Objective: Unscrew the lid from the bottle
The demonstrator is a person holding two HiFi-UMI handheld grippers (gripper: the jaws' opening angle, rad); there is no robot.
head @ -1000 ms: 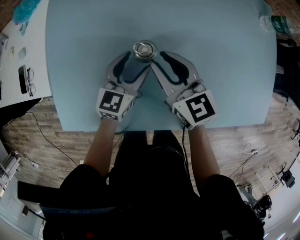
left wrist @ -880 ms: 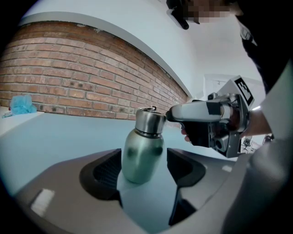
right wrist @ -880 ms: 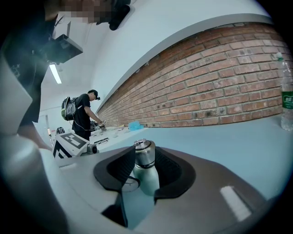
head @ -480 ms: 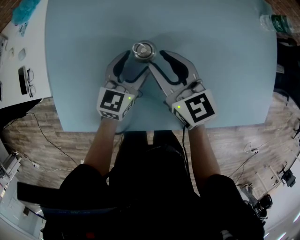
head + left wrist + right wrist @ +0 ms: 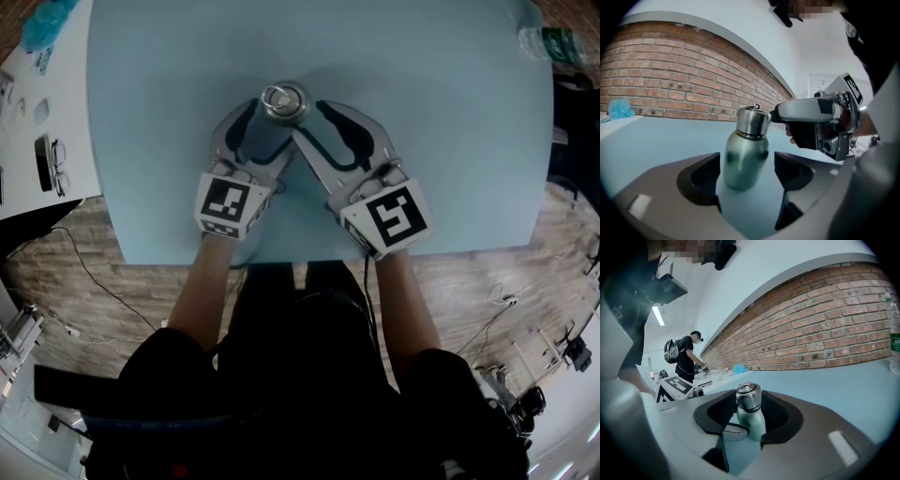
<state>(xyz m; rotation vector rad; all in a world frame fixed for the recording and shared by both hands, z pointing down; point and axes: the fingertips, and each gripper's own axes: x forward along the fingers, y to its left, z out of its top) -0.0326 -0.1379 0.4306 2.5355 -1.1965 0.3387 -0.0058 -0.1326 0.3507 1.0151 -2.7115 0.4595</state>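
A small steel bottle (image 5: pixel 284 101) with a silver screw lid (image 5: pixel 752 121) stands upright on the pale blue table (image 5: pixel 450 141). My left gripper (image 5: pixel 265 127) reaches in from the left. The bottle's body (image 5: pixel 743 157) sits between its fingers with a gap on each side, so it is open. My right gripper (image 5: pixel 307 117) comes in from the right at lid height. The lid (image 5: pixel 748 397) stands between its dark pads (image 5: pixel 776 416), close to them but not squeezed. Both grippers' jaws have just been opening around the bottle.
A clear plastic bottle (image 5: pixel 548 45) stands at the table's far right corner. On the white table to the left lie glasses (image 5: pixel 58 159) and a phone (image 5: pixel 43 157). A teal cloth (image 5: pixel 52 19) lies at the far left. A person (image 5: pixel 686 359) stands far off.
Both grippers' jaws have spread a little wider around the bottle. Neither hand has moved, and the bottle still stands in its place.
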